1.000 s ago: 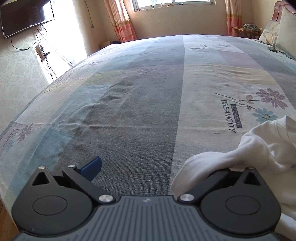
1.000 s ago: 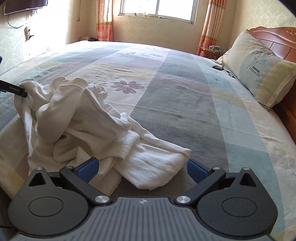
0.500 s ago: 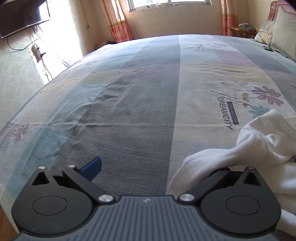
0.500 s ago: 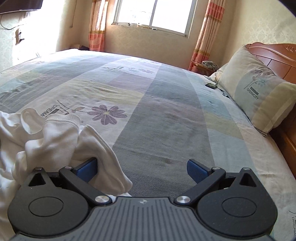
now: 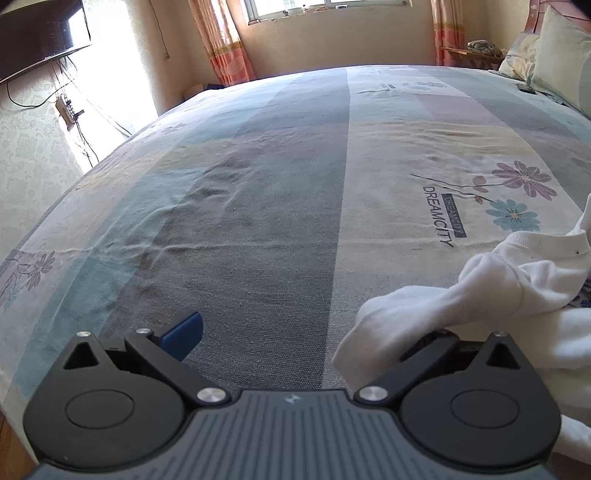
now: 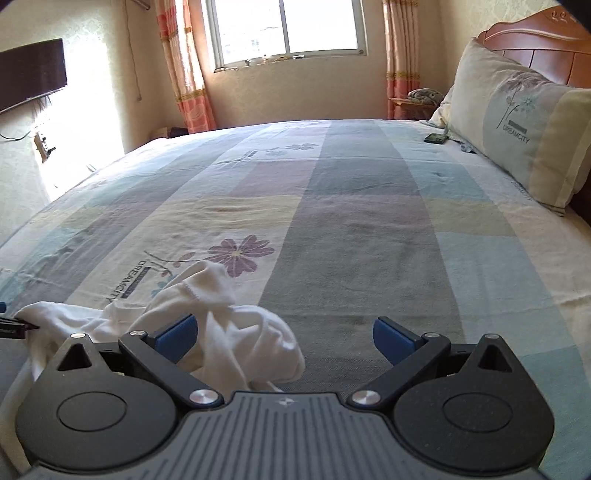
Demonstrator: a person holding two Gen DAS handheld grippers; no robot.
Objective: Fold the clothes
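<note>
**White garment bunched at near edge of bed, both tongs spread**

Seen from left wrist: left tongs [image 5: 299,332] spread wide, blue left pad [image 5: 184,331] bare over grey stripe of bedsheet [image 5: 258,221], right finger buried under a fold of the white garment [image 5: 480,295]; nothing pinched between the pads. Garment crumpled at lower right, lying on sheet just below the printed flowers and "DREAMCITY" lettering [image 5: 437,216].

Seen from right wrist: right tongs [image 6: 284,332] likewise wide apart, both blue pads [image 6: 391,334] visible. Garment [image 6: 229,325] heaped at lower left, draped against left finger and spilling partway into the gap, not clamped. Pillow [image 6: 517,125] propped against wooden headboard [image 6: 535,44] at far right; window [image 6: 288,29] beyond foot of view.
</note>
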